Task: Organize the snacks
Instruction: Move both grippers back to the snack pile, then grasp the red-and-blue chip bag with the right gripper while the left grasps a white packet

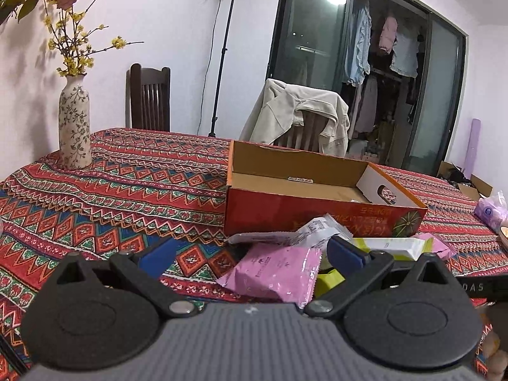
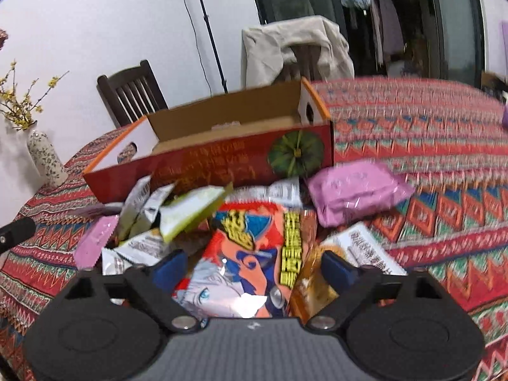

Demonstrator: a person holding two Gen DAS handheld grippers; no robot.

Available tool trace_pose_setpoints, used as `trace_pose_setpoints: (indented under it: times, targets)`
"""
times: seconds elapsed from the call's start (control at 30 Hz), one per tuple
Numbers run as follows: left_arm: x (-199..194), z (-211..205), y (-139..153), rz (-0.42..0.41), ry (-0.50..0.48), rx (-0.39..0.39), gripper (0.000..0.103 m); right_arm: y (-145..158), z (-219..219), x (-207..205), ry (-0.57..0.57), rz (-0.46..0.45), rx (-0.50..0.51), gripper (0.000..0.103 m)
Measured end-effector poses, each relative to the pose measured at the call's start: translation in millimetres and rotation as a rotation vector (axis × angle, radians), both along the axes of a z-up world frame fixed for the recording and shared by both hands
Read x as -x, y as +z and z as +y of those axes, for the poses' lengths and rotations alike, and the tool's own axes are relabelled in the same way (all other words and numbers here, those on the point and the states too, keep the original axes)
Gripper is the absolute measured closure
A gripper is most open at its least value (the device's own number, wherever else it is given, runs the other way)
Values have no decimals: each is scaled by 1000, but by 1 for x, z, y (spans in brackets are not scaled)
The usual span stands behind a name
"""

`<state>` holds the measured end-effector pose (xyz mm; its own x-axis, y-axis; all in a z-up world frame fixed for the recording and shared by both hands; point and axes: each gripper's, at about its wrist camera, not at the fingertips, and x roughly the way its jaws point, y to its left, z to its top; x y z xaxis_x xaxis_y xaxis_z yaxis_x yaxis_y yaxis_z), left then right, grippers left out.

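Observation:
An open red and orange cardboard box (image 1: 317, 216) (image 2: 222, 168) stands on the patterned tablecloth (image 1: 127, 190) and looks empty inside. In front of it lies a heap of snack packets. My left gripper (image 1: 249, 247) is open, low over the heap's left end, with a pink packet (image 1: 273, 270) lying between its blue fingers and a white packet (image 1: 304, 231) beyond. My right gripper (image 2: 252, 263) is open over the heap's middle. A bright cartoon-printed bag (image 2: 254, 254) lies between its fingers, and I see no pad pressing on it. Another pink packet (image 2: 355, 197) and a green-white one (image 2: 190, 212) lie nearby.
A flowered vase (image 1: 74, 127) (image 2: 44, 158) with yellow sprigs stands at the table's far left. Behind the box a chair draped with a beige jacket (image 1: 298, 114) faces the table, with a dark wooden chair (image 1: 149, 101) further left. A purple bag (image 1: 492, 209) sits at the right edge.

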<state>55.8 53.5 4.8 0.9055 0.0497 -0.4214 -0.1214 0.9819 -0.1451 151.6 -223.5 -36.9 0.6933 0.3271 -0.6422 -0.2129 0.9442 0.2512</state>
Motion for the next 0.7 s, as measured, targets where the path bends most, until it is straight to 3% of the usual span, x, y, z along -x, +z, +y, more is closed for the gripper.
trace_pose_setpoints:
  times: [0.07,0.23,0.47,0.7]
  targets:
    - [-1,0,-1,4,-2,0,0,0,1,5,15,-9,2,31]
    - [-1,-7,-5,22,-21,-11,0,2,-3,14,20,-25,11,49]
    - [-4,-22,-8,46,-56,-32,0,19,-14,33,19,-120,16,56]
    - [-5,-52,-10,70,-113,-54,0,34,-30,42,8,-189,-2,57]
